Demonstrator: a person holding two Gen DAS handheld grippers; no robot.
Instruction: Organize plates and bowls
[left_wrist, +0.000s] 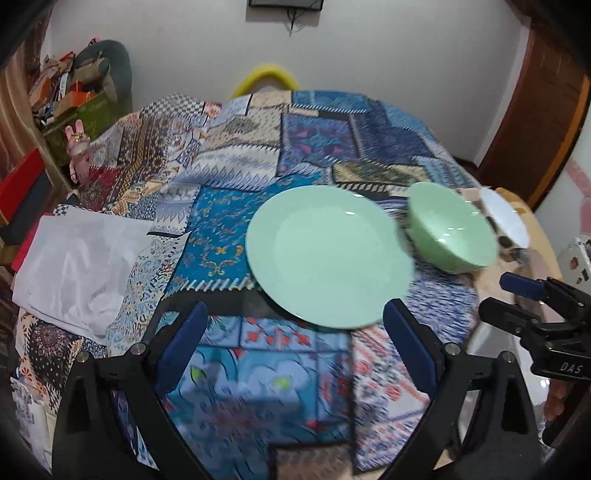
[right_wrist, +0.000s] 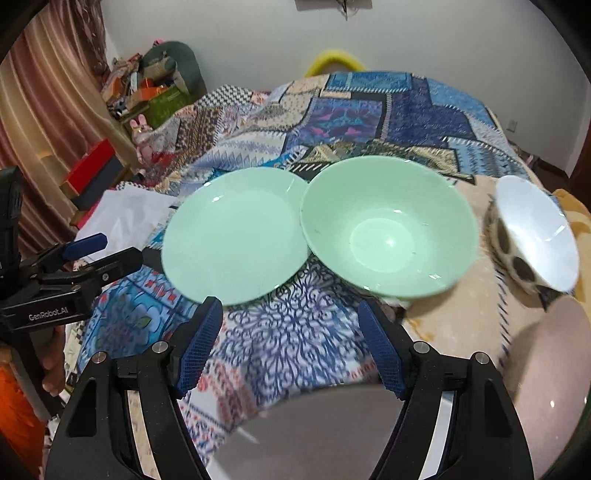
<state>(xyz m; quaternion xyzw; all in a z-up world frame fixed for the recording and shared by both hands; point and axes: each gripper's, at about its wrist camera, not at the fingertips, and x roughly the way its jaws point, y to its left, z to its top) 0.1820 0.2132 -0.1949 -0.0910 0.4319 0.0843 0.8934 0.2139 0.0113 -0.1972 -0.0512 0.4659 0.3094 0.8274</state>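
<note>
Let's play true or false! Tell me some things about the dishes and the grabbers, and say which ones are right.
1. The green plate lies to the left of the green bowl. True.
2. The left gripper is squeezing the plate. False: its fingers are spread apart and hold nothing.
3. The white bowl with dark spots is tipped on its side. True.
4. The right gripper holds the green bowl. False: it is open and empty.
5. The green bowl is full of food. False: it is empty.

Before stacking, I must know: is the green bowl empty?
Empty. The right wrist view shows the green bowl upright, its bare inner bottom visible.
</note>
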